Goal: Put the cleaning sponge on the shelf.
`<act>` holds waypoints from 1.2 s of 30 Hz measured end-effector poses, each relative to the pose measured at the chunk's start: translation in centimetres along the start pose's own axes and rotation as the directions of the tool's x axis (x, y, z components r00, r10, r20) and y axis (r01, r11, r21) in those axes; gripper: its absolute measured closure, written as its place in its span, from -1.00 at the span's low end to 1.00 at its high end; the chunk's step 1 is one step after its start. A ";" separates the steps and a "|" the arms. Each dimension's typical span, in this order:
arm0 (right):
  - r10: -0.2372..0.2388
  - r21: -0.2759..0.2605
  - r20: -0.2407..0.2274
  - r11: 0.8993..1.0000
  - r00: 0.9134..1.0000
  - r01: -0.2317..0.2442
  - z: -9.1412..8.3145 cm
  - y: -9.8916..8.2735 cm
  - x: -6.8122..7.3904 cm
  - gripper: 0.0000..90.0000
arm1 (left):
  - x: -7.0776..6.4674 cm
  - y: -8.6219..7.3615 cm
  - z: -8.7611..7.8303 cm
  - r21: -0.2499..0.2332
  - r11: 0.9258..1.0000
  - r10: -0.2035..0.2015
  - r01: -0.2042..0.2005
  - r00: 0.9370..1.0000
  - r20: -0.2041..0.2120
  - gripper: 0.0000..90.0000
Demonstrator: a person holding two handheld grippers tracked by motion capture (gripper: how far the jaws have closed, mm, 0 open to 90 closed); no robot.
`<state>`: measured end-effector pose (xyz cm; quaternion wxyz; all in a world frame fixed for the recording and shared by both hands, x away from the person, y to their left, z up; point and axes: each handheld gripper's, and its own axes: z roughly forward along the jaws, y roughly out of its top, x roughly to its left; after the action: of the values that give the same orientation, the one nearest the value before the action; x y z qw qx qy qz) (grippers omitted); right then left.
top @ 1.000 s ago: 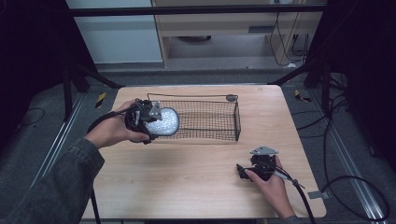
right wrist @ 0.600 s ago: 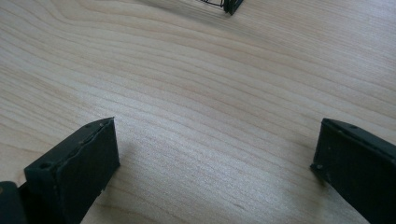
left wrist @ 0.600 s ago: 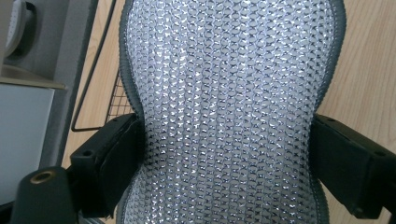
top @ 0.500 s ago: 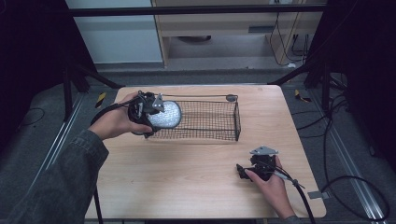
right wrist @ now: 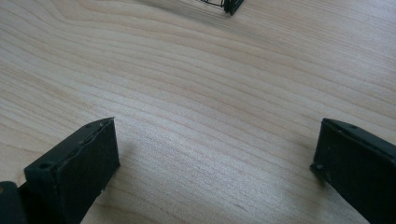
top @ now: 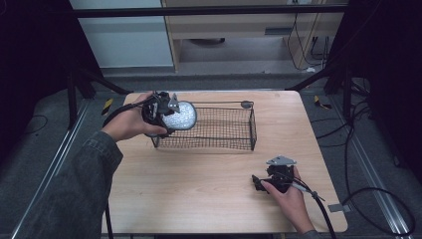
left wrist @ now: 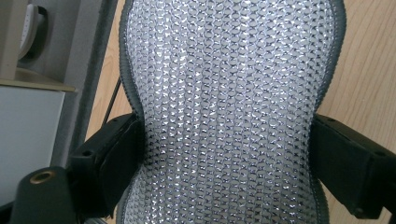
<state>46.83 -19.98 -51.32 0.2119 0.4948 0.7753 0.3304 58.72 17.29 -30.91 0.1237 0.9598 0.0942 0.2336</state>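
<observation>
Item 1, left gripper (top: 171,115): raised above the table's far left part, at the left end of the wire basket. Its two black fingers (left wrist: 109,161) are clamped on a silver mesh pad, one on each side of its narrowed waist.

Item 2, silver mesh pad (top: 180,115): a rounded piece covered in shiny metallic weave with a dark grey border (left wrist: 125,70). Held between the left gripper's fingers and reaching well beyond their tips. In the high view it sits at the basket's left rim, off the table; whether it touches the rim cannot be told.

Item 3, wire basket (top: 219,130): black, rectangular, open-topped, standing on the table just beyond the left gripper's fingertips. One of its corners (right wrist: 232,5) lies far ahead of the right gripper's fingers.

Item 4, right gripper (top: 260,183): low over the table's near right part, well apart from the basket. Its fingers (right wrist: 77,172) stand wide apart with bare wood between them, gripping nothing.

Item 5, wooden table (top: 209,184): light wood grain, carrying the basket.
</observation>
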 end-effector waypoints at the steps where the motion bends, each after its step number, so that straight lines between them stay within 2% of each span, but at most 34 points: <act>1: 0.000 0.000 0.000 1.000 1.000 0.000 0.0 0.0 0.0 -0.99 | 0.1 0.1 0.0 -0.001 1.000 0.000 0.000 1.000 0.001 -0.73; 7: 0.000 0.000 0.000 1.000 1.000 0.000 0.0 0.0 0.0 -0.99 | 0.5 0.3 -0.1 -0.007 1.000 -0.002 0.002 1.000 -0.011 -0.73; 16: 0.001 0.000 0.000 1.000 1.000 -0.001 0.0 0.0 0.0 -0.99 | 1.0 0.6 0.5 0.012 1.000 0.002 -0.002 1.000 -0.022 -0.73; 30: -0.001 0.000 0.001 1.000 1.000 0.001 0.0 0.0 0.0 -0.99 | 0.9 1.5 2.8 0.033 0.999 0.038 -0.038 0.999 -0.010 -0.73; 36: -0.001 0.000 0.001 1.000 1.000 0.001 0.0 0.0 0.0 -0.99 | 0.9 1.7 3.7 0.044 0.998 0.051 -0.050 0.998 -0.032 -0.73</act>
<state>46.84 -19.98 -51.33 0.2124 0.4945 0.7755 0.3300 61.51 15.13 -33.23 0.0953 0.9603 0.0769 0.2505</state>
